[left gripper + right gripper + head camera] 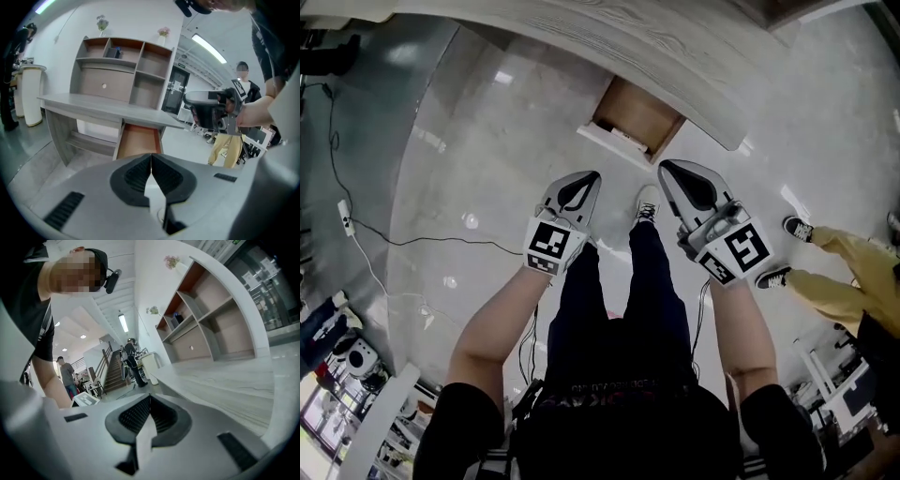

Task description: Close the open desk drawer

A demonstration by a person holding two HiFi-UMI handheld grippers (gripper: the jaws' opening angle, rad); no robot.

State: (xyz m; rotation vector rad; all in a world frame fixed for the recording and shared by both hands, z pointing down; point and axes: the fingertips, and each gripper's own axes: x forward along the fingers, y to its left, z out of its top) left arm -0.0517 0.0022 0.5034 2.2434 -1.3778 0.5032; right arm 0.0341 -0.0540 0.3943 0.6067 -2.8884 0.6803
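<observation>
Drawer out past desk edge | left hand-held gripper, right hand-held gripper pressed together, seemingly short of it

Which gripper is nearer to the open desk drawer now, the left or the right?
Right, it seems. In the head view the right gripper ends close to a front corner of the drawer; the left gripper faces its front from slightly farther back.
</observation>
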